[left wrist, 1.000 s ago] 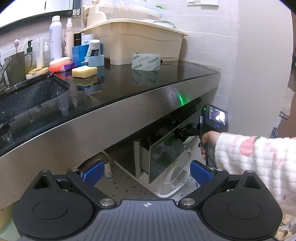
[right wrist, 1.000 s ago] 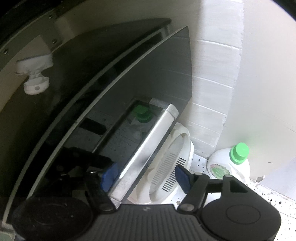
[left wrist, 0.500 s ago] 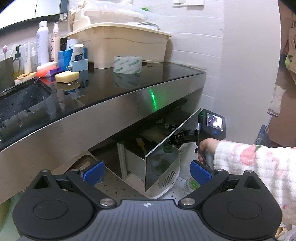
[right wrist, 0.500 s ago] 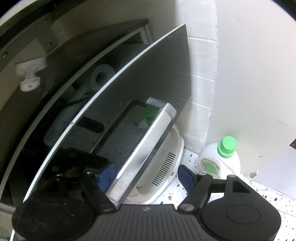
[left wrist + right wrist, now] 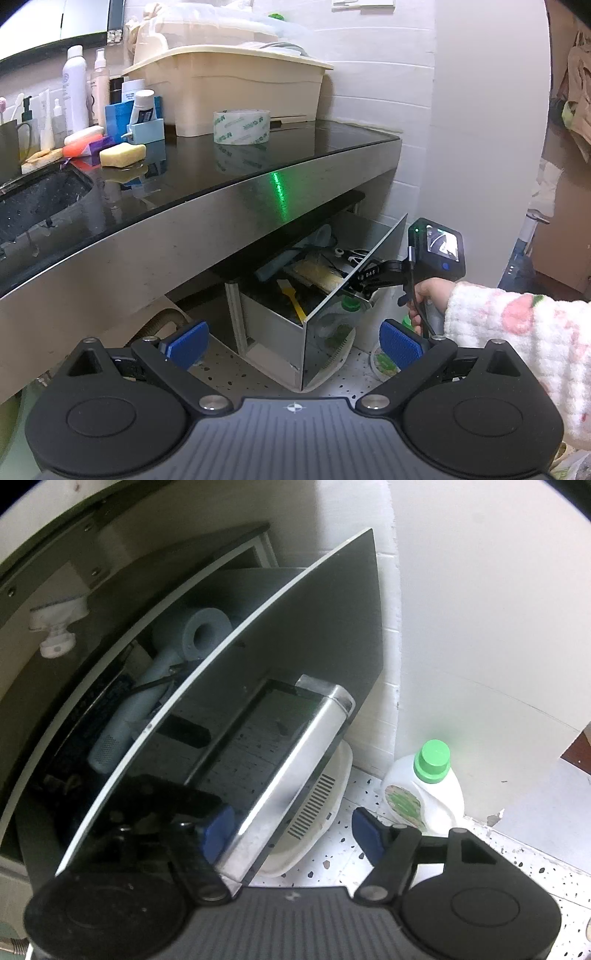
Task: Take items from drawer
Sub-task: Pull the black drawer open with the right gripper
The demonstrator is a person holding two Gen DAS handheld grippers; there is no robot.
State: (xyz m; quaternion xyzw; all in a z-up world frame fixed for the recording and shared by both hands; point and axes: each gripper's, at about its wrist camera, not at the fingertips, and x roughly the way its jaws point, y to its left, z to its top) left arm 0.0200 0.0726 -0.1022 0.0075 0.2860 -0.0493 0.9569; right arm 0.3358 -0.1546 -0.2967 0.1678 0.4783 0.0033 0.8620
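The drawer point(image 5: 321, 317) under the counter stands pulled out; its dark glass front point(image 5: 236, 716) has a silver bar handle point(image 5: 295, 760). Inside lie a grey tube point(image 5: 129, 709), a yellow-handled brush point(image 5: 293, 299) and a yellowish pack point(image 5: 319, 278). My right gripper point(image 5: 291, 830) is open, its left finger hooked behind the handle; it also shows in the left wrist view point(image 5: 364, 280) at the drawer front. My left gripper point(image 5: 291, 339) is open and empty, held back from the drawer.
A black counter point(image 5: 295, 147) overhangs the drawer, with a tape roll point(image 5: 242, 126), a beige bin point(image 5: 225, 88), soap and bottles. A sink point(image 5: 33, 199) is at left. On the floor stand a white basin point(image 5: 314, 808) and a green-capped bottle point(image 5: 424, 790).
The drawer has slid out further, pulled by my right gripper, and its contents have come into view. My left gripper has drawn back and shifted right.
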